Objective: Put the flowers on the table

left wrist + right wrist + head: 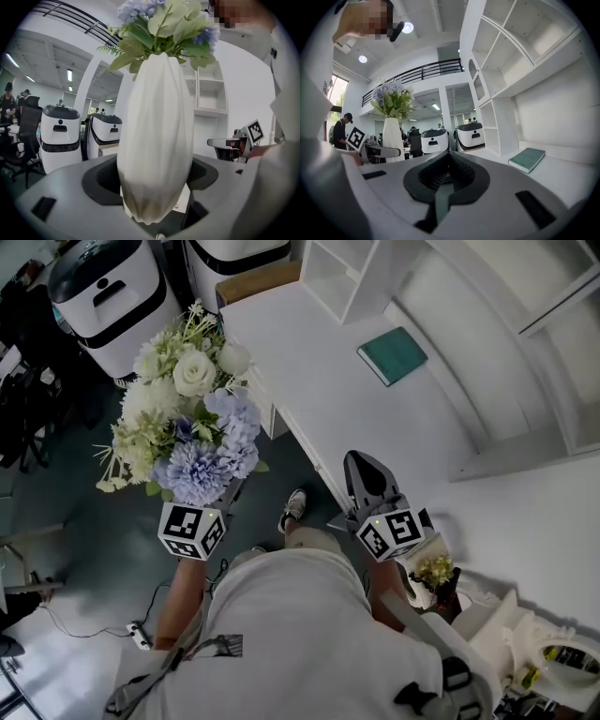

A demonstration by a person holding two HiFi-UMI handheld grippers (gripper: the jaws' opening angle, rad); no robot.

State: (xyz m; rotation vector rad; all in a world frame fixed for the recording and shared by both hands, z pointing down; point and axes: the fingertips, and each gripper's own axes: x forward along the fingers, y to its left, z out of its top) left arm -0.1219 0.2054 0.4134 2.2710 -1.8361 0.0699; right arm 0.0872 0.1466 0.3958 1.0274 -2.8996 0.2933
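A bouquet of white, cream and blue flowers (192,418) stands in a white ribbed vase (157,136). My left gripper (225,495) is shut on the vase and holds it upright above the dark floor, left of the white table (319,390). In the left gripper view its jaws (154,176) hug the vase's lower body, with leaves and blue blooms (164,23) at the top. My right gripper (364,467) is shut with nothing in it and hovers over the table's near edge. The right gripper view shows its pads closed (449,157), and the vase (392,138) off to the left.
A green book (392,354) lies on the table near the white shelf unit (342,273). Two white wheeled robots (108,296) stand beyond the table's far end. A small pot of yellowish flowers (434,570) sits at lower right. The person's shoe (294,507) rests on the floor.
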